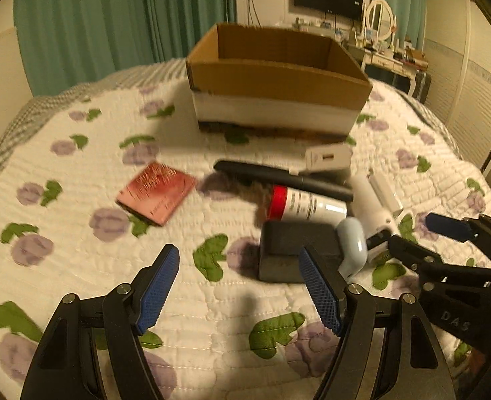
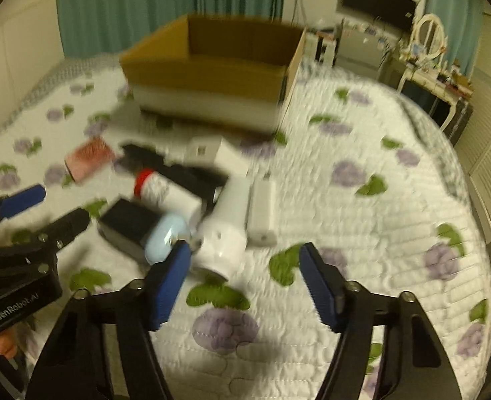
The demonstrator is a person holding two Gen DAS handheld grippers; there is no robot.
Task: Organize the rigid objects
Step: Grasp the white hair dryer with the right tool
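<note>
Right wrist view: my right gripper (image 2: 244, 280) is part open and empty. White cylinder (image 2: 227, 223) lies just above-left of my fingertips, long axis running up-right. Left gripper (image 1: 239, 286) is open, empty, farther off. Box (image 2: 212, 66) sits at upper centre.

Legible markings: "DAS" on the black body of the right gripper (image 1: 408, 235), seen from the left wrist; "GenRobot.AI" on the black body of the left gripper (image 2: 50, 206), seen from the right wrist, last characters probably blurred
</note>
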